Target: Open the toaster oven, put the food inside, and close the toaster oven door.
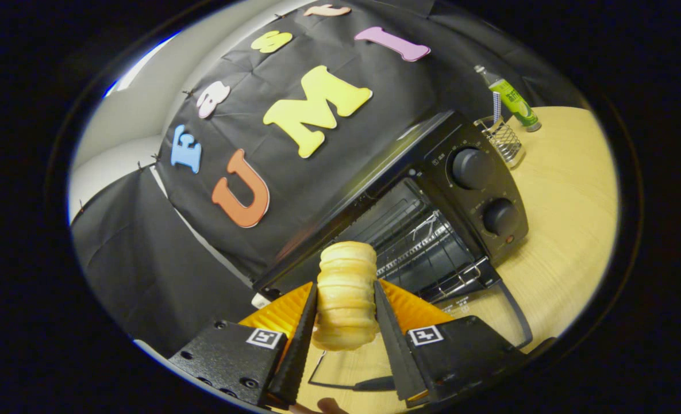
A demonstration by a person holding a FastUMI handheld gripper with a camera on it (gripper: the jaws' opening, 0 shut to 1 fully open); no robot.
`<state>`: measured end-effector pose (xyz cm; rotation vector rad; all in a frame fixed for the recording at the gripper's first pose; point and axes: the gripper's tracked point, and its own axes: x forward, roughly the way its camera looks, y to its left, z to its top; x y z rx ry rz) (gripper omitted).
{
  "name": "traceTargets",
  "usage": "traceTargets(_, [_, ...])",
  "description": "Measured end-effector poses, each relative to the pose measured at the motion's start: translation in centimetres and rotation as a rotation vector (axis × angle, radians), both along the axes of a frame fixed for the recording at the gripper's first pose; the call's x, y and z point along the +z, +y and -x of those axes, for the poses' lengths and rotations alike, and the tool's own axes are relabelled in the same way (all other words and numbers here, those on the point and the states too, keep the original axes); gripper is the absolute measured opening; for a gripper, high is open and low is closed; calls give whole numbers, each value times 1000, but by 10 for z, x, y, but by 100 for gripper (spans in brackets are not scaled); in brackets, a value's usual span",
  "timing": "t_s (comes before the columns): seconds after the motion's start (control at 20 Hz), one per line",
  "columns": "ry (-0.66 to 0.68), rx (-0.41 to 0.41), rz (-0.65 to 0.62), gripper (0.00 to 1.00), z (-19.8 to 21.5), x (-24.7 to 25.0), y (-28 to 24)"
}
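Golden ridged bread roll (346, 293) clamped between tongs (346, 322); black toaster oven (478, 190), door open, at 1 o'clock on wooden bench (564, 230)

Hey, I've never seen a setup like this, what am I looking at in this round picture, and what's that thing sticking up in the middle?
The picture comes from a fisheye camera riding on a hand-held two-finger tool; a person carries it. Its two fingers rise from the bottom and press on both sides of a pale ridged bread roll, holding it up. Just beyond stands a black toaster oven with two round knobs, its door already open so the wire rack shows inside. It sits on a light wooden table. Farther back on the table are a wire mesh holder and a green bottle. Black cloth forms the booth wall.
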<state>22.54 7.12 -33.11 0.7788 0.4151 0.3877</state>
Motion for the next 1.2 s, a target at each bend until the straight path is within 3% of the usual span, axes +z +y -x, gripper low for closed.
traceTargets(0.5, [26,-44,-20,68,-52,-17,13])
traceTargets(0.8, [39,-8,53,95,-46,-23,17])
traceTargets(1.2, [21,-2,132,100,-5,-10,0])
